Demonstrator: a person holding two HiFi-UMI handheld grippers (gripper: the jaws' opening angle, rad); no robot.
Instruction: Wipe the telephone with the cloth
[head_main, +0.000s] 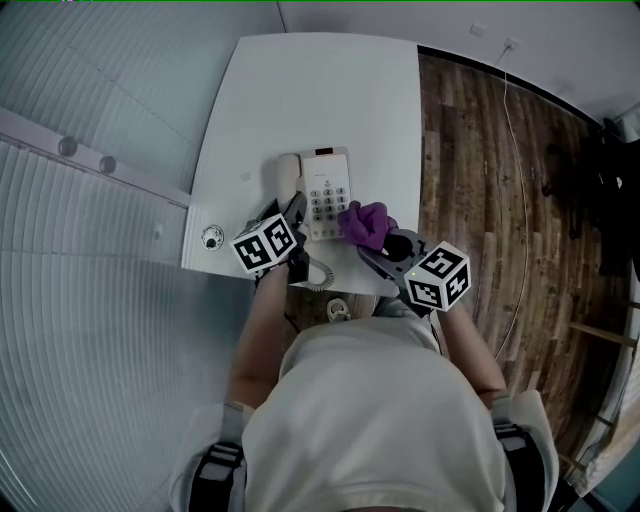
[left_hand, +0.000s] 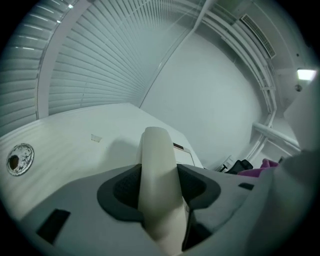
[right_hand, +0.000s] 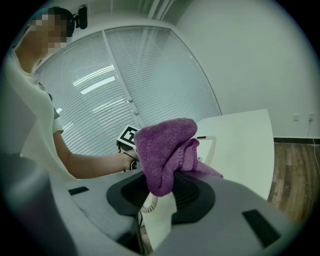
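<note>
A cream telephone (head_main: 326, 190) with a keypad sits near the front edge of the white table (head_main: 320, 90). Its handset (head_main: 288, 180) lies along the phone's left side, and my left gripper (head_main: 296, 208) is shut on that handset (left_hand: 157, 185). A purple cloth (head_main: 365, 224) rests against the phone's lower right corner, pinched in my right gripper (head_main: 378, 243). In the right gripper view the cloth (right_hand: 165, 152) bunches up between the jaws, with the phone's edge (right_hand: 209, 147) just behind it. The coiled cord (head_main: 318, 275) hangs off the table front.
A round metal cable grommet (head_main: 211, 237) sits at the table's front left corner, seen also as the grommet (left_hand: 20, 159) in the left gripper view. White blinds run along the left. Wood floor (head_main: 500, 200) lies to the right, with a thin cable across it.
</note>
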